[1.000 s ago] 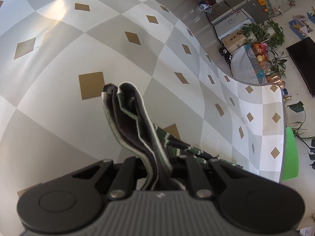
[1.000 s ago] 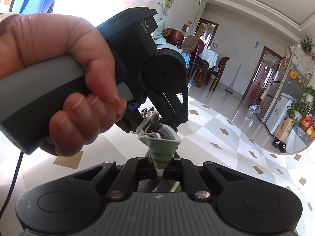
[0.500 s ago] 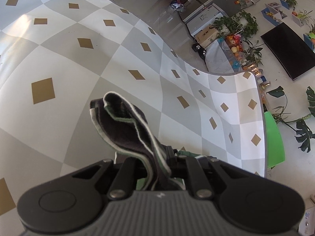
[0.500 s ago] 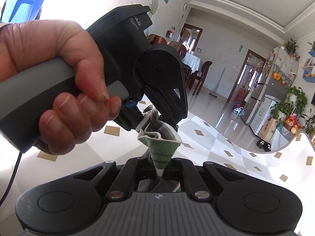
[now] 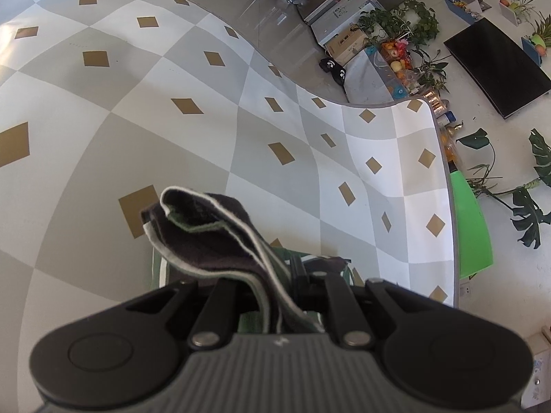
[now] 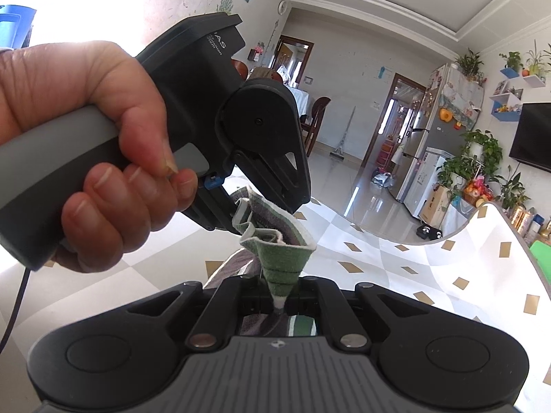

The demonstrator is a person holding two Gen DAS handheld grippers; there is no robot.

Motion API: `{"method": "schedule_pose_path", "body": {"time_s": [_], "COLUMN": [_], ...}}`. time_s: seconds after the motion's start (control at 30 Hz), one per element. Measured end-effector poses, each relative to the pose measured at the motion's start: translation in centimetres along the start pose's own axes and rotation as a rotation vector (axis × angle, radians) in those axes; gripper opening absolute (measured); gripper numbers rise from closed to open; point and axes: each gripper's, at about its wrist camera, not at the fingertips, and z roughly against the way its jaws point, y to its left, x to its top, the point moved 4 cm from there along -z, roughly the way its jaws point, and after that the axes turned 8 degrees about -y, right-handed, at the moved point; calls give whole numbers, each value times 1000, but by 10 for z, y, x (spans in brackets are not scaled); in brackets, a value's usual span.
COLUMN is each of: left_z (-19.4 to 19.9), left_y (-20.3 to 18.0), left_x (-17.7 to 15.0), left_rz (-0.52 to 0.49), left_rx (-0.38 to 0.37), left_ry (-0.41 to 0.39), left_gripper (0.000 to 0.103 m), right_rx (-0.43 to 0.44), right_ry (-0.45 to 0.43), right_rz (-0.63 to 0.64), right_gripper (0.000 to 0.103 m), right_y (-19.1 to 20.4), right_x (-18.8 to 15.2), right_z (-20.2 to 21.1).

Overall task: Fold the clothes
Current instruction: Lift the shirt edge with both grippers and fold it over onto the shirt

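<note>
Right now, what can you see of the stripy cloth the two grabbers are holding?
The stripy cloth looks soft and fuzzy, like fleece, with dark grey, green and white stripes and pale edges. It is bunched into folds and held up above the checked tablecloth. The left gripper pinches one bunch and the right gripper pinches another, close together. More of it hangs below, mostly hidden.

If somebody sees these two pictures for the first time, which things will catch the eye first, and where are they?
In the right wrist view, a hand gripping the left gripper fills the left half, close to the lens. Both it and the right gripper pinch a bunched green, grey and white striped garment in the middle. In the left wrist view, the same cloth sticks up from the closed fingers over a tablecloth of grey and white checks with gold diamonds.
</note>
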Motion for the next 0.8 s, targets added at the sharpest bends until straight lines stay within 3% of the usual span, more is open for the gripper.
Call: {"method": "schedule_pose_path", "body": {"time_s": [0.37, 0.63, 0.73, 0.8], "left_z": [-30, -74, -91, -99], "left_y": [-61, -100, -104, -105], "left_x": [-15, -39, -48, -53], "left_rz": [-78, -136, -147, -142], "left_rx": [-23, -20, -2, 8], "left_ry": [40, 102, 122, 126], "left_gripper": [10, 13, 20, 36], "right_rx": [-103, -218, -242, -258], "right_ry": [19, 108, 166, 206], "right_rz": [-84, -207, -295, -354], "right_gripper": [4, 4, 4, 4], "right_y": [-42, -80, -94, -103], "right_x": [-11, -37, -49, -57], "right_z": [26, 39, 38, 37]}}
